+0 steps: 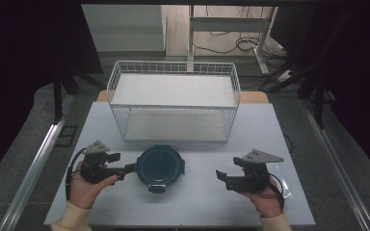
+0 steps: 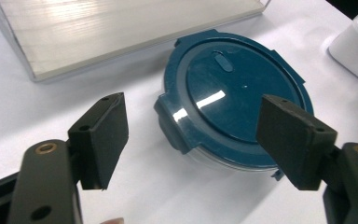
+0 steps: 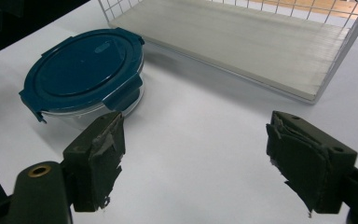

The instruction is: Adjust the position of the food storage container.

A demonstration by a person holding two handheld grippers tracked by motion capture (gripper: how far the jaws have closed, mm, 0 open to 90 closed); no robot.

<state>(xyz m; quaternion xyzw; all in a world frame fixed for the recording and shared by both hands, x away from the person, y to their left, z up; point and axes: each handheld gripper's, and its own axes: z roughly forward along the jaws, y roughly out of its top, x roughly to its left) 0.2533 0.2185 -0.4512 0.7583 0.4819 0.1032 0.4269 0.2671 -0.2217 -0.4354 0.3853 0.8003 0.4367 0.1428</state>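
Round container lid (image 1: 160, 167) dark teal, clear body; wire basket (image 1: 173, 72) white grid; table (image 1: 197, 202) pale grey-white; grippers' jaws black; sleeves cream

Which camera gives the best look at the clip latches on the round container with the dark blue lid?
The left gripper view: the round container with the dark blue lid sits close, one latch facing the camera. The right gripper view shows it farther off, two latches visible. The high view shows it small, from above.

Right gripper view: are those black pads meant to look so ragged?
They look worn. The right gripper's pads are frayed and peeling at the edges, while the left gripper's pads look smooth.
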